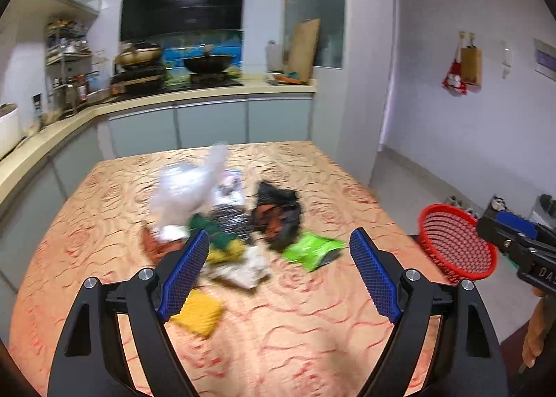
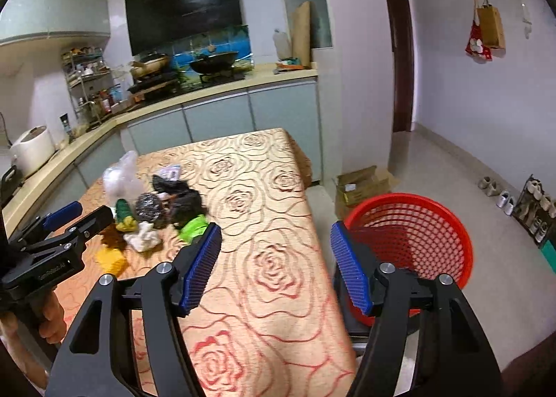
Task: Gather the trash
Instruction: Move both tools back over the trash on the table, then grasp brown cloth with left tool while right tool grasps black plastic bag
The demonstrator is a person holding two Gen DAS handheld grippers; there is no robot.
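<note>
A pile of trash lies mid-table: a clear plastic bag (image 1: 187, 192), a black bag (image 1: 279, 214), a green wrapper (image 1: 312, 249), a crumpled white tissue (image 1: 243, 268) and a yellow piece (image 1: 199, 313). My left gripper (image 1: 278, 251) hovers open just short of the pile, nothing between its blue pads. My right gripper (image 2: 274, 246) is open and empty over the table's right edge, beside the red mesh basket (image 2: 417, 233). The same pile (image 2: 156, 209) shows at left in the right wrist view, with the left gripper (image 2: 81, 214) near it.
The table (image 2: 264, 188) wears an orange rose-pattern cloth. The red basket (image 1: 455, 244) sits below its right side. A cardboard box (image 2: 361, 185) and shoes (image 2: 500, 195) lie on the floor. Kitchen counter with woks runs behind.
</note>
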